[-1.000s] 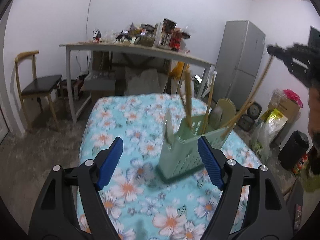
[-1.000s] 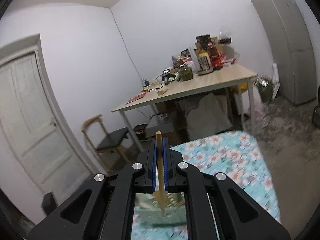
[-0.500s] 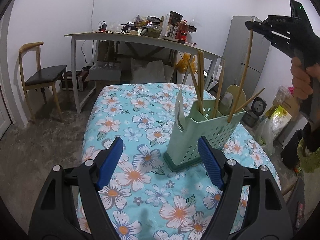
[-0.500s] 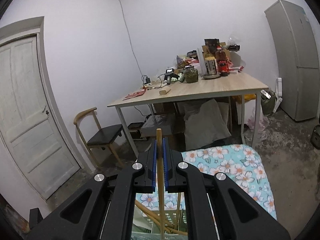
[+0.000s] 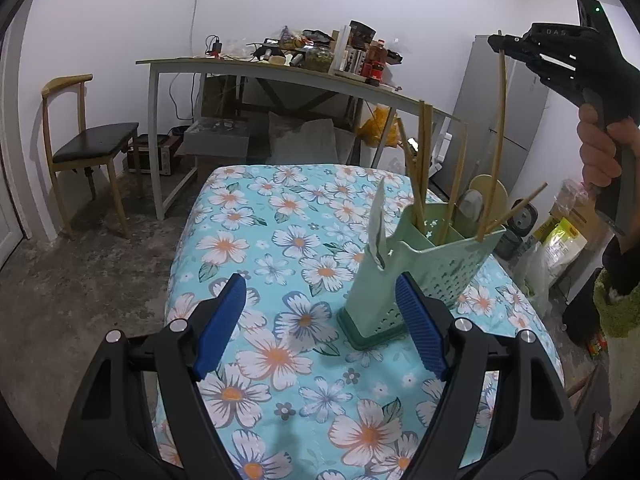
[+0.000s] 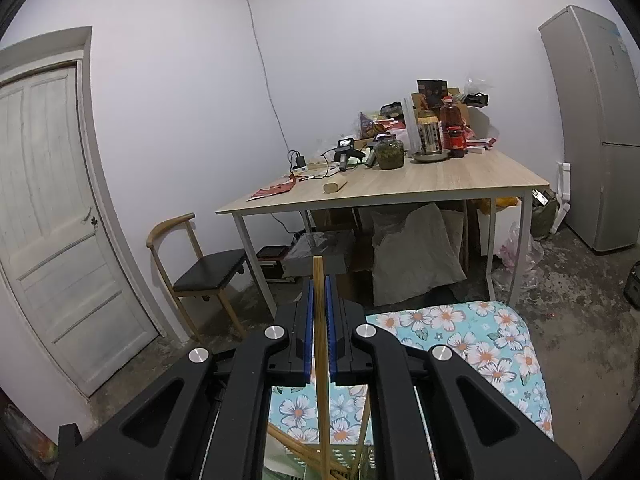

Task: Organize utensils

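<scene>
The left wrist view sits low behind its own claw (image 5: pixel 320 320), looking down over the flowered bench (image 5: pixel 280 248) at close range, the right claw (image 5: pixel 502 42) at its upper right. The right wrist view rides higher, facing almost level. Both share the wooden table (image 6: pixel 400 188), chair (image 6: pixel 200 272) and fridge (image 6: pixel 600 128).

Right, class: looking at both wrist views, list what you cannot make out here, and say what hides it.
- Held chopstick: its lower end, right wrist view, is cut off by the frame edge between the right tool's arms.
- Green utensil holder: its insides, left wrist view, are hidden by its own walls.
- Clutter on the wooden table: too small to identify.
- Left tool: absent from the right wrist view.
</scene>
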